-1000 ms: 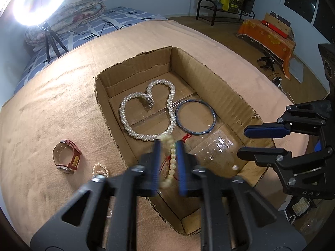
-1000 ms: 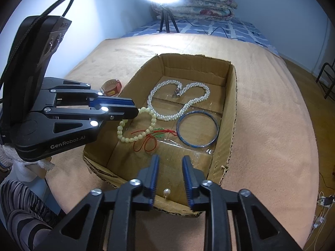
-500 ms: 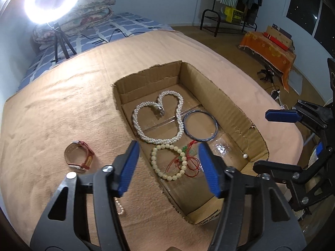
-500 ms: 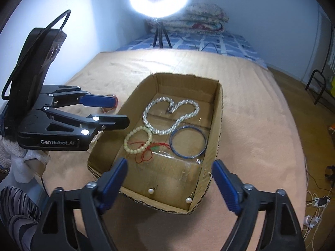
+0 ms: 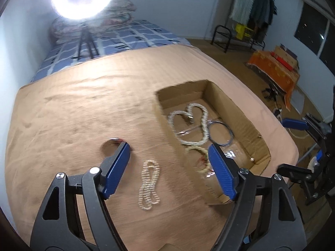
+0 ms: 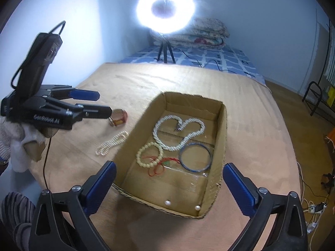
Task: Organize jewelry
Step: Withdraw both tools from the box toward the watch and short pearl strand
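Left gripper (image 5: 168,167) above the tan blanket (image 5: 83,108), jaws wide and just been opening, gripping nothing; small pearl strand (image 5: 149,185) lying on the blanket below and between the pads, just left of the cardboard box (image 5: 236,113). Red watch (image 6: 118,117) beside it, further out on the blanket. Right gripper (image 6: 167,185) over the box's near end, jaws at full spread, likewise just been opening, empty. Inside the box: long pearl necklace (image 6: 178,132) in a heart-like loop, blue bangle (image 6: 195,156) touching it, cream bead bracelet (image 6: 148,153) with red cord (image 6: 159,165), 2 loose pearls (image 6: 167,202) near the front wall. Ring light (image 6: 165,12) glaring behind.
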Available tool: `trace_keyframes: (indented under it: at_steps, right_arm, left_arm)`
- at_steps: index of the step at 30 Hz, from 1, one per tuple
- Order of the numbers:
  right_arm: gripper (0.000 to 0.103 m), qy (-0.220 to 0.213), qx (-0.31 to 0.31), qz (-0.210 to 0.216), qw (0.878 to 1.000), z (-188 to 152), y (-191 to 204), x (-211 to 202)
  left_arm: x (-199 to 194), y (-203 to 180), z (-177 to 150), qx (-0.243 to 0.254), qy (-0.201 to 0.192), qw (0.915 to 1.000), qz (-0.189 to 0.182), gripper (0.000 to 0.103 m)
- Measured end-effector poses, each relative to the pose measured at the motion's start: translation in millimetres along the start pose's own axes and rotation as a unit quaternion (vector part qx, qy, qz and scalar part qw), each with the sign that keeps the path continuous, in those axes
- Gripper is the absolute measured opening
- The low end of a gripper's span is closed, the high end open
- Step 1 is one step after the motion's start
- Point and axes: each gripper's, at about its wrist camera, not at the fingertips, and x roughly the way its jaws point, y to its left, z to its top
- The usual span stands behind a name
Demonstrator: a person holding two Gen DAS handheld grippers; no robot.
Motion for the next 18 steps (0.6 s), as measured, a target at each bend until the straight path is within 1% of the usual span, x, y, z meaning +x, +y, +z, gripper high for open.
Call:
trace_keyframes:
  at_steps: [5, 9, 12, 16, 18]
  right_arm:
    - [0.103, -0.025, -0.018, 0.014, 0.999, 7.1, 18.5, -5.6]
    - [0.103, -0.040, -0.039, 0.033, 0.998, 11.1, 38.8, -5.4]
    - [0.103, -0.038, -0.048, 0.050, 0.997, 13.7, 53.7, -0.5]
    - [0.102, -0.027, -0.048, 0.071, 0.996, 19.0, 68.4, 10.7]
    - [0.097, -0.018, -0.047, 0.084, 0.995, 21.8, 74.5, 17.1]
  left_arm:
    - [-13.9, 47.7, -6.7, -0.043, -0.007, 0.9989, 0.017, 0.080]
    - [-18.6, 76.2, -14.8, -0.065, -0.007, 0.9975, 0.026, 0.080]
    - [-19.2, 92.1, -20.4, -0.075, -0.005, 0.9966, 0.032, 0.079]
    - [-15.9, 108.5, -26.9, -0.095, -0.001, 0.9951, 0.029, 0.079]
    - [-13.4, 115.7, -29.8, -0.104, 0.001, 0.9943, 0.027, 0.079]
